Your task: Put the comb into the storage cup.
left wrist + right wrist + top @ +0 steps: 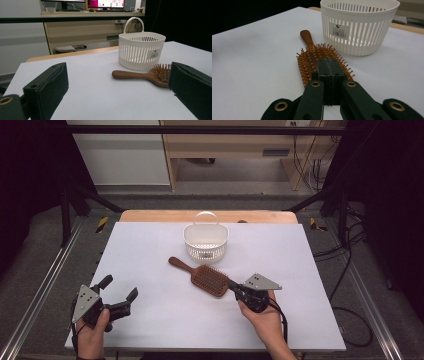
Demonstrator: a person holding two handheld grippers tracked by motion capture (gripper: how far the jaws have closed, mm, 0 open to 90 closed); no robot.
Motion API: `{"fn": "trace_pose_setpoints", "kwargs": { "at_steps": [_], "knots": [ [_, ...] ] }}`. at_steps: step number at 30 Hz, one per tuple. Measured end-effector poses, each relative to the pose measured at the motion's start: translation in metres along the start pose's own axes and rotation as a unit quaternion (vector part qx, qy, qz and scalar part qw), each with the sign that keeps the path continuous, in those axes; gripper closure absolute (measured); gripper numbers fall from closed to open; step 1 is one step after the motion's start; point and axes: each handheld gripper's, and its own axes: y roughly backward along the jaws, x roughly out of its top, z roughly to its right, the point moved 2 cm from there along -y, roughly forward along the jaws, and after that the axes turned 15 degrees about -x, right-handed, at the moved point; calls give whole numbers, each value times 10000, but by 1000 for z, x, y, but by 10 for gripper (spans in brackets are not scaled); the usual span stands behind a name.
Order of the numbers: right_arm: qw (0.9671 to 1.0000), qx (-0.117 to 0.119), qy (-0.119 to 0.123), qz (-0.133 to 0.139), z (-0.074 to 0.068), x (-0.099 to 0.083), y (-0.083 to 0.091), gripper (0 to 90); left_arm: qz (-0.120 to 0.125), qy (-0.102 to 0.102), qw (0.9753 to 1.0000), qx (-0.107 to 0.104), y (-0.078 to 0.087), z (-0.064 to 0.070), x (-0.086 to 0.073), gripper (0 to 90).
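Right gripper (233,285) I hold pressed together over the hairbrush (202,276), basket (205,241) just beyond, left gripper (120,289) spread wide.

The worktop (150,250) lies bare across its left half and along the near edge, so a hand could pass freely there around the left tool (119,292). In the middle, the basket (205,241) stands just behind the hairbrush (200,276), leaving a narrow gap between them. The right tool (234,286) sits at the brush's near end, blocking approach from that side.
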Motion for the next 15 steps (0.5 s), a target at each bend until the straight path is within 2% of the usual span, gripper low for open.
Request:
{"fn": "trace_pose_setpoints", "kwargs": {
  "at_steps": [5, 10, 15],
  "knots": [
    [9999, 40, 56, -114, -8, 0, -12, 900, -3, 9, 10000, 1, 0, -1, 0, 31],
    [9995, -49, 164, -258, -19, 4, -32, 900, 4, 3, 10000, 0, 1, 0, 0, 31],
    [9992, -82, 110, -362, -23, 4, -42, 900, -14, -4, 10000, -4, 0, 0, 0, 31]
  ]
}}
